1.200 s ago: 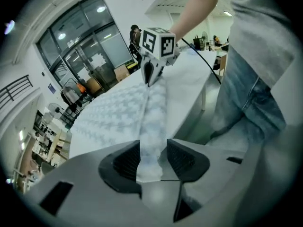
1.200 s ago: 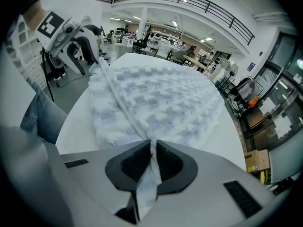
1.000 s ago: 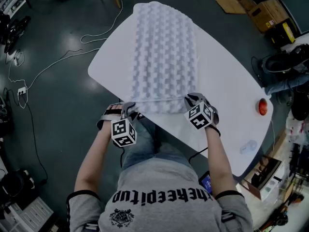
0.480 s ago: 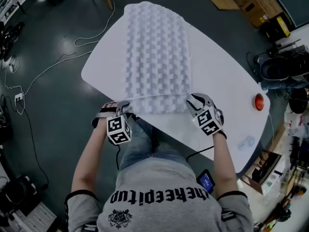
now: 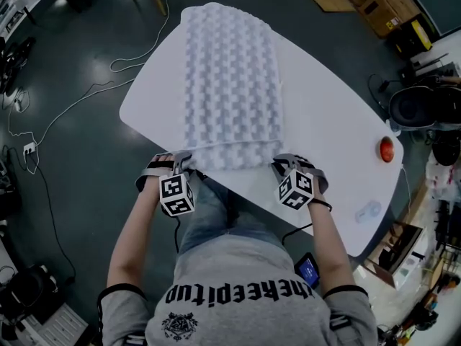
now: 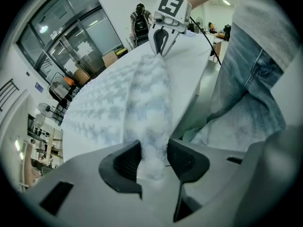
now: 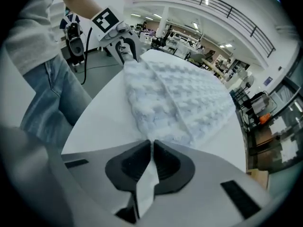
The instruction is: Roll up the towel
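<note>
I am at the very start of the roll: the towel (image 5: 230, 85) lies flat and lengthwise on the white table (image 5: 338, 143), its far end away from me. Only its near edge, by the table's near side, is bunched up into a first thick fold. My left gripper (image 6: 154, 152) has its jaws fairly wide apart but pressed on that thick fold at the near left corner, with plush cloth filling the gap. My right gripper (image 7: 151, 150) has just been closing at the near right corner. Its jaws are almost together, and I judge that they pinch only a thin bit of the edge at their tips. Next I need both corners held evenly, then to turn the fold over away from me, keeping the roll tight and straight across.
</note>
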`<state>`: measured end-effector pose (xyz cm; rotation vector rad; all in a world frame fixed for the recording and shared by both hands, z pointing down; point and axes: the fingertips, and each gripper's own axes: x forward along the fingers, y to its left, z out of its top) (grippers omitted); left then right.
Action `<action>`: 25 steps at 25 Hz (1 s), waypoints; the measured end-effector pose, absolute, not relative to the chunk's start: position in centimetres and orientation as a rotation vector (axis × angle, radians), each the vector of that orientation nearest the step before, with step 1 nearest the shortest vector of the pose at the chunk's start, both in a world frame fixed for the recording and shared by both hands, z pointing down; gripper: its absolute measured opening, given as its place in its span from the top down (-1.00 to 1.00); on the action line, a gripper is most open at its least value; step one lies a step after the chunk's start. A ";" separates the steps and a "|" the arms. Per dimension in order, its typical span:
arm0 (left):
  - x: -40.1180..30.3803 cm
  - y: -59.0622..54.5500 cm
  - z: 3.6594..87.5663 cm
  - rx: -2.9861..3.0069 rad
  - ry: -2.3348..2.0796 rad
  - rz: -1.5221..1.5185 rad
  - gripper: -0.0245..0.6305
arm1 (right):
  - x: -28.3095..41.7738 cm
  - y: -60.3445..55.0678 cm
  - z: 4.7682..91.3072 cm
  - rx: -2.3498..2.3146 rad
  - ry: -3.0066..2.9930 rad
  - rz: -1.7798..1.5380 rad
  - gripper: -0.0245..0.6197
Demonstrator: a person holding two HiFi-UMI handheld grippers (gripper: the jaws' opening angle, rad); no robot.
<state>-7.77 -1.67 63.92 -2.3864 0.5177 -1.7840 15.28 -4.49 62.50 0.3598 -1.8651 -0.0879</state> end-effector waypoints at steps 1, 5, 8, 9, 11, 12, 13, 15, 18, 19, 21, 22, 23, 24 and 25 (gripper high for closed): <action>-7.8 -1.6 63.9 -2.387 0.516 -1.788 0.38 | 15.3 -4.3 62.5 0.356 -1.866 -0.085 0.87; -7.8 -1.1 63.5 -2.389 0.512 -1.791 0.54 | 15.4 -3.1 62.2 0.348 -1.878 -0.067 0.88; -7.9 -0.7 63.1 -2.406 0.545 -1.782 0.79 | 15.4 -2.3 61.7 0.355 -1.894 -0.056 0.88; -7.9 -0.4 63.0 -2.418 0.546 -1.785 0.80 | 15.4 -2.0 61.5 0.356 -1.898 -0.052 0.88; -7.7 0.7 63.0 -2.440 0.524 -1.794 0.80 | 15.5 -1.2 61.2 0.351 -1.905 -0.042 0.88; -7.6 1.3 63.0 -2.449 0.505 -1.797 0.80 | 15.6 -0.7 61.1 0.344 -1.908 -0.035 0.88; -7.5 2.0 63.0 -2.458 0.485 -1.799 0.80 | 15.8 -0.1 61.0 0.336 -1.910 -0.026 0.88; -7.3 3.5 62.8 -2.488 0.443 -1.801 0.80 | 16.0 1.3 60.9 0.317 -1.913 0.000 0.88; -7.0 6.0 62.7 -2.549 0.375 -1.808 0.80 | 16.4 3.7 61.0 0.272 -1.912 0.058 0.88; -6.9 6.6 62.8 -2.563 0.358 -1.811 0.80 | 16.6 4.3 61.3 0.257 -1.910 0.074 0.88; -6.7 7.3 63.0 -2.580 0.344 -1.814 0.80 | 16.8 4.9 61.6 0.246 -1.911 0.095 0.88; -6.7 7.4 63.0 -2.586 0.343 -1.814 0.80 | 16.8 4.9 61.5 0.250 -1.915 0.103 0.88; -6.7 7.3 62.9 -2.593 0.341 -1.814 0.80 | 16.8 4.7 61.3 0.257 -1.921 0.111 0.88; -6.8 7.2 62.8 -2.601 0.337 -1.813 0.80 | 16.7 4.4 61.0 0.266 -1.929 0.118 0.88; -6.9 7.0 62.5 -2.611 0.333 -1.810 0.79 | 16.6 3.9 60.7 0.275 -1.938 0.124 0.88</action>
